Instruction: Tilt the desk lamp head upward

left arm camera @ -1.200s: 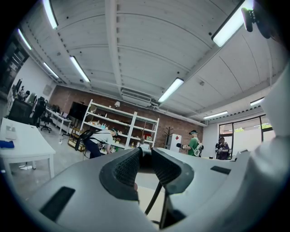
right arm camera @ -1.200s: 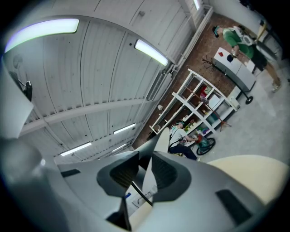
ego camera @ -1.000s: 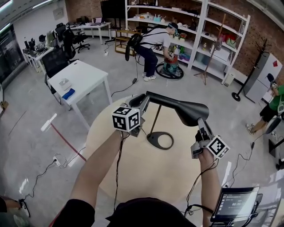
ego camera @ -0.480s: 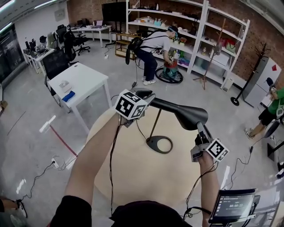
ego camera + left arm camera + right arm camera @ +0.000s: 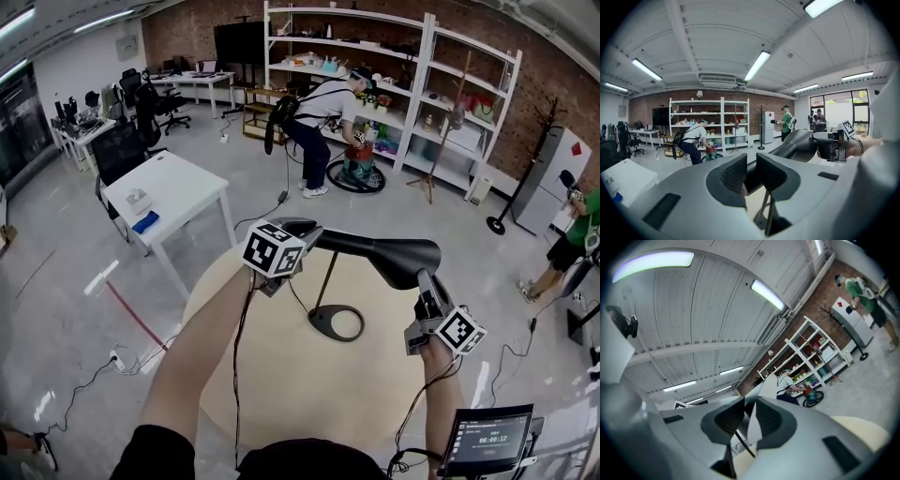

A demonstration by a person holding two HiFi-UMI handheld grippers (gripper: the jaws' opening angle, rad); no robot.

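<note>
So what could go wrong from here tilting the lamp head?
1. The right claw, whose jaws have just been closing, pinches only the thin rim of the lamp head; it could slip as the head tilts.
2. The lamp base is small and the stem thin; if the left claw on the lamp arm lifts or twists, the lamp could tip on the round table.

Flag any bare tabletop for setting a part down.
Free: the near half of the round beige table, between the ring base of the black desk lamp and the person; a thin black cable crosses its left. Crowded: the far side, under the lamp's arm and around the base.
</note>
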